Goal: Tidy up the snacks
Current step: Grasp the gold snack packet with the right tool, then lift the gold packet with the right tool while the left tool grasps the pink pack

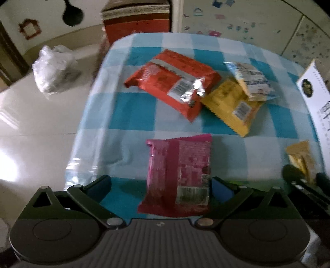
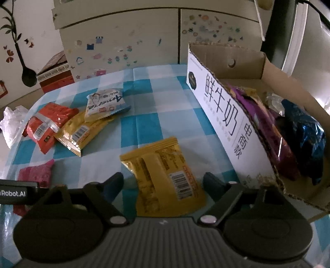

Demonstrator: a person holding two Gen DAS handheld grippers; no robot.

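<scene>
A pink snack packet (image 1: 179, 175) lies on the blue checked cloth between the open fingers of my left gripper (image 1: 160, 185); its corner shows in the right wrist view (image 2: 35, 173). A yellow packet (image 2: 165, 177) lies between the open fingers of my right gripper (image 2: 163, 185), also seen at the left view's right edge (image 1: 300, 158). Farther back lie a red packet (image 1: 175, 82) (image 2: 48, 125), a second yellow packet (image 1: 233, 105) (image 2: 82, 132) and a white-blue packet (image 1: 253, 82) (image 2: 105, 105) on top of it. The cardboard box (image 2: 222, 123) at right holds purple and blue packets.
A crumpled clear plastic bag (image 1: 51, 70) lies on the pale surface left of the cloth. A red-and-brown box (image 1: 136, 18) stands behind the table. A stickered cabinet (image 2: 123, 41) forms the back wall.
</scene>
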